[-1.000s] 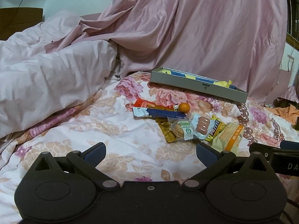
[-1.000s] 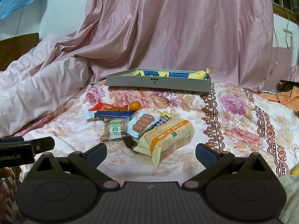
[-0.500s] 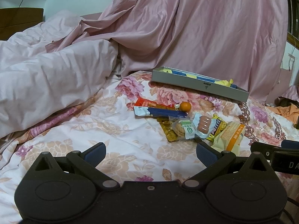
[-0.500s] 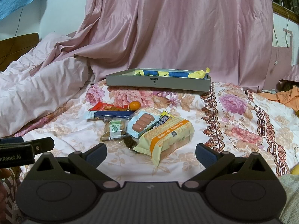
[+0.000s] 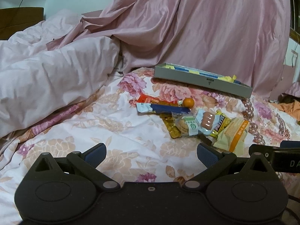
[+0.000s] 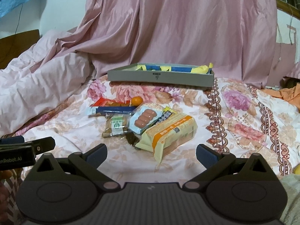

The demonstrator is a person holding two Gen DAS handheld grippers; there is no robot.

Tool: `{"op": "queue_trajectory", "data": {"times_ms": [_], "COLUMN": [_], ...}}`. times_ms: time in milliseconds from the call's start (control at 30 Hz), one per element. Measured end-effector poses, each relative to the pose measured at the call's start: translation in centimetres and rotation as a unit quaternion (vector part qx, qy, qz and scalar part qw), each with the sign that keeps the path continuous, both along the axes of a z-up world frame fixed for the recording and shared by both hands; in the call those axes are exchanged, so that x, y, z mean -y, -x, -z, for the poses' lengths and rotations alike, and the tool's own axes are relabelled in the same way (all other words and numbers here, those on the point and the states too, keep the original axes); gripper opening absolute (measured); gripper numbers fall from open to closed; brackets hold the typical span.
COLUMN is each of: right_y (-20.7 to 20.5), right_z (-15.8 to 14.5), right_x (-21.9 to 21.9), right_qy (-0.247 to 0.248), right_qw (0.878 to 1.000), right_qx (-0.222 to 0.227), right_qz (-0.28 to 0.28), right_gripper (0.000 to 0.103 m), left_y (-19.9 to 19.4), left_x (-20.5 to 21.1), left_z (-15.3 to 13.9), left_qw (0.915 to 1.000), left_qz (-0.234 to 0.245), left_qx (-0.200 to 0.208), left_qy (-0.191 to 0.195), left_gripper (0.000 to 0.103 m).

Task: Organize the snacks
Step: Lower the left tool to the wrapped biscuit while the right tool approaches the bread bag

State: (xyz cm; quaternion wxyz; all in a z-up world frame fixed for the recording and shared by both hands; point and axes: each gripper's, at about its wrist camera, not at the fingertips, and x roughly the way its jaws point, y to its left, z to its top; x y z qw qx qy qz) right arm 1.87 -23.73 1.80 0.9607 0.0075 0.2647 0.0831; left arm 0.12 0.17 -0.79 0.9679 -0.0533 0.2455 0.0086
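The snack packets lie heaped together on the floral bed sheet, with a small orange fruit at their far edge and the grey tray beyond them. The left gripper and right gripper hover near the heap, both spread wide and empty.

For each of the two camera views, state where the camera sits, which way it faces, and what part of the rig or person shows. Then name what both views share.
Left wrist: sits on the left gripper, low over the bedspread, facing the snack pile from its left; its own open fingers show, with the right gripper's tip at the right edge.
Right wrist: sits on the right gripper, facing the pile more squarely; open fingers show, the left gripper at the left edge.
Shared: the pile, the grey tray, the pink curtain.
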Motion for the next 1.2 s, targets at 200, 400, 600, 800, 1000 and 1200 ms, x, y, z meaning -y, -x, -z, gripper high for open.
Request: {"op": "queue_trajectory", "data": {"times_ms": [200,400,600,800,1000,1200], "right_y": [-0.8,-2.2,-5.9,-10.7,-14.2,-15.5], "right_z": [0.0,-0.1,0.2,1.3,2.6,3.8], "right_x": [-0.3,0.2,2.3,3.2,3.1,3.6], "right_qy": [-0.001,-0.009,-0.044,-0.061,-0.065,-0.083], "right_qw": [0.999,0.998,0.994,0.989,0.986,0.979], "right_qx": [-0.035,-0.061,-0.094,-0.131,-0.155,-0.185], "right_qz": [-0.012,-0.013,-0.014,-0.018,-0.01,0.005], "right_gripper": [0.103,0.103,0.103,0.103,0.103,0.103], "left_y": [-1.2,-3.6,-7.1,-11.1,-15.0,-19.1], "left_x": [0.2,0.7,1.1,1.6,2.3,3.9], "left_z": [0.5,0.9,1.1,0.9,0.6,1.6], "left_qw": [0.9998,0.9989,0.9959,0.9942,0.9936,0.9886], "left_qz": [0.008,0.035,0.076,0.083,0.082,0.051], "left_qx": [-0.017,-0.03,-0.048,-0.065,-0.073,-0.13], "left_qy": [0.006,-0.013,-0.002,0.02,0.025,0.056], "left_gripper": [0.102,0.102,0.102,0.102,0.102,0.102]}}
